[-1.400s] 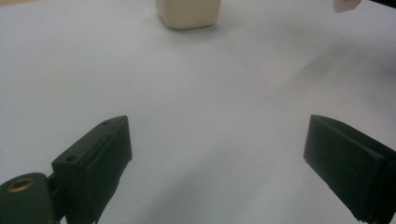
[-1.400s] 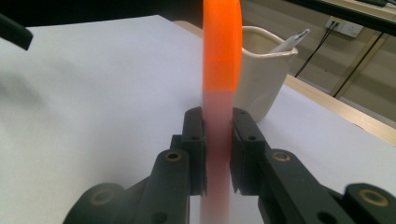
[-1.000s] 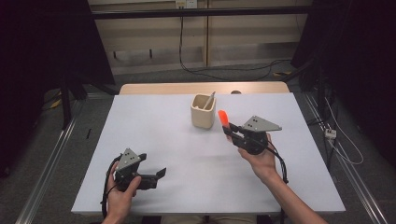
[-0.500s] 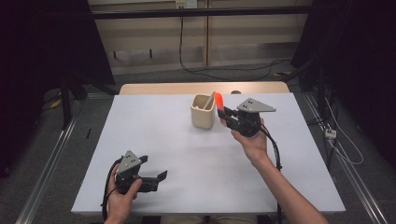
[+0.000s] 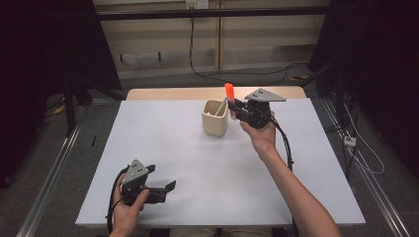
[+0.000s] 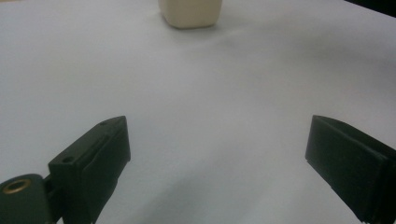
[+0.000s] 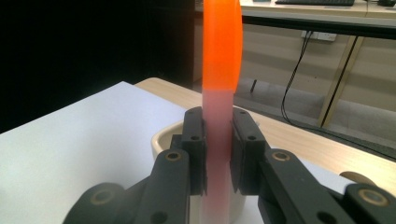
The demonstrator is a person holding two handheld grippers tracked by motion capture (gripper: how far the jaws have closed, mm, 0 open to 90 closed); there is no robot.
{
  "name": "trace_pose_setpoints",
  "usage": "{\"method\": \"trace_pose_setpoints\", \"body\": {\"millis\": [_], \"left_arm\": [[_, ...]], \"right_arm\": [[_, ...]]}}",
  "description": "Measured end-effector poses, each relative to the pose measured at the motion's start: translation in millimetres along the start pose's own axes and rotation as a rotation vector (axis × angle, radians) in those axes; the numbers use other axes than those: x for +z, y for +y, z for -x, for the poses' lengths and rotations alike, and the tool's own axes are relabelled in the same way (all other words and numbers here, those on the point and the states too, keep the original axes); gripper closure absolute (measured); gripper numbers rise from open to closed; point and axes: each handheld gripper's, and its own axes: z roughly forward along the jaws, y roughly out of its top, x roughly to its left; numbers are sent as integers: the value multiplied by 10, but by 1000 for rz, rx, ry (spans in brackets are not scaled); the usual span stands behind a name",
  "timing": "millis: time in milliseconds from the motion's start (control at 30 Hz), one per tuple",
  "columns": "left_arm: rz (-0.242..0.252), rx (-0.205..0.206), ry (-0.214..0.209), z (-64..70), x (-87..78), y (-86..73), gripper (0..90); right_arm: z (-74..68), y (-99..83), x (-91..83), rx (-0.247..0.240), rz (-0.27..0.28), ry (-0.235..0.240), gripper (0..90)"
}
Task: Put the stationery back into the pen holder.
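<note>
My right gripper (image 5: 231, 111) is shut on a flat utensil with a pale handle and an orange tip (image 5: 229, 91), held upright just right of a beige cup (image 5: 214, 121) at the table's far middle. In the right gripper view the utensil (image 7: 222, 46) rises between the two jaws of that gripper (image 7: 218, 154), with the cup's rim (image 7: 163, 136) right behind them. A pale utensil (image 5: 221, 106) leans inside the cup. My left gripper (image 5: 170, 186) lies low near the front left edge, open and holding nothing. In the left gripper view, that gripper (image 6: 217, 154) faces the cup (image 6: 189, 13) far off.
The white table (image 5: 197, 163) has a wooden strip (image 5: 168, 93) along its far edge. Metal rails run along the floor on both sides, and cables trail behind the table. Dark curtains hang at left and right.
My right gripper has carried the orange-tipped utensil away from me and to the left, up close to the cup. The left gripper has stayed put.
</note>
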Motion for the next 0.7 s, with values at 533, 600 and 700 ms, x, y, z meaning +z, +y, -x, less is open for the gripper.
{"method": "trace_pose_setpoints", "body": {"millis": [533, 600, 700], "left_arm": [[-5, -13, -3, -38, 28, -5, 66], [0, -6, 1, -23, 25, -2, 66], [2, -6, -2, -18, 21, 3, 66]], "right_arm": [[71, 229, 277, -3, 20, -10, 778], [74, 234, 311, -9, 19, -12, 778], [72, 227, 375, -8, 11, -16, 778]]}}
